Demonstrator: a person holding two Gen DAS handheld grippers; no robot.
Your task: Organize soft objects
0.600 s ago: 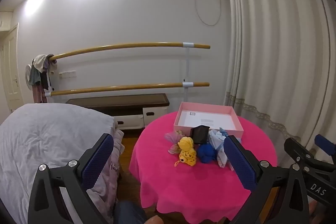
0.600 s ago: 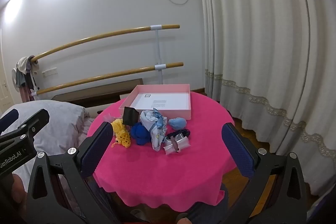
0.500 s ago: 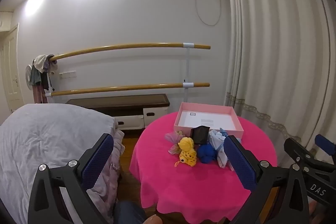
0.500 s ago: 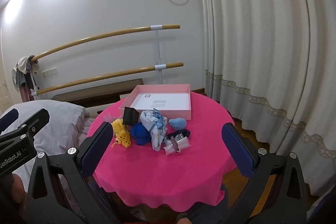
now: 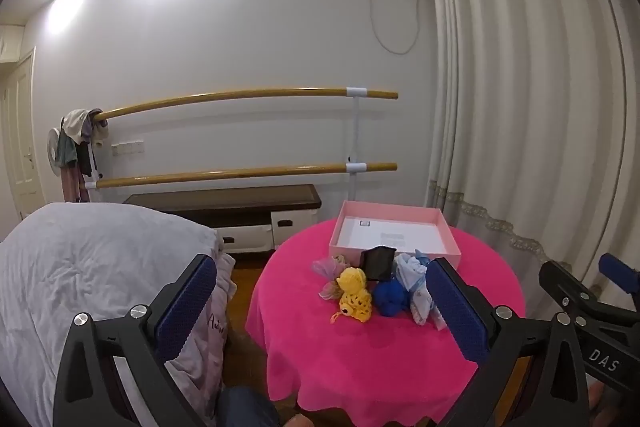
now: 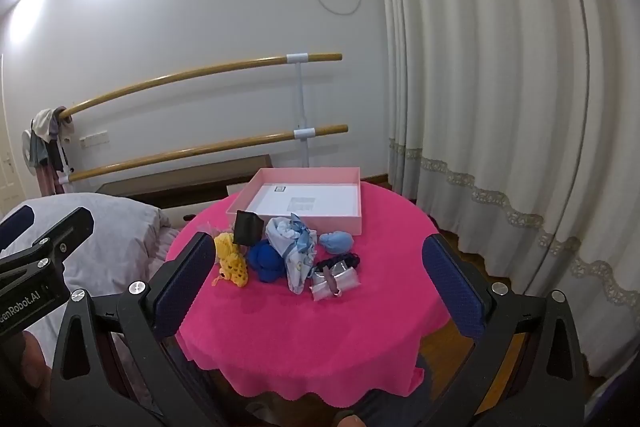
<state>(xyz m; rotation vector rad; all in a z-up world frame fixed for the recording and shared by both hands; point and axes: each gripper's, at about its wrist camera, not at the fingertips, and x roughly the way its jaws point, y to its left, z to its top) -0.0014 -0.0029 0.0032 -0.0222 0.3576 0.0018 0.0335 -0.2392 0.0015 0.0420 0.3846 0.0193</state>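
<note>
Left wrist, right claw [image 5: 618, 273] reads "DAS"

Left gripper [image 5: 320, 305]: black skeletal frame, triangular cut-outs, silver screw heads, textured blue pads [image 5: 185, 305]. Right gripper [image 6: 319, 281]: identical build. White lettering on side housings: "DAS" on the right unit, "enRobot.AI" on the left.

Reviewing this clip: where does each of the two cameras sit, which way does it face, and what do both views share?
Left wrist: on the left gripper, looking slightly down across the pink-clothed table, open fingers framing it; right gripper at right edge.
Right wrist: on the right gripper, facing the same table from further right; left gripper at left edge.
Shared: pink box, soft-item pile, yellow toy.
</note>
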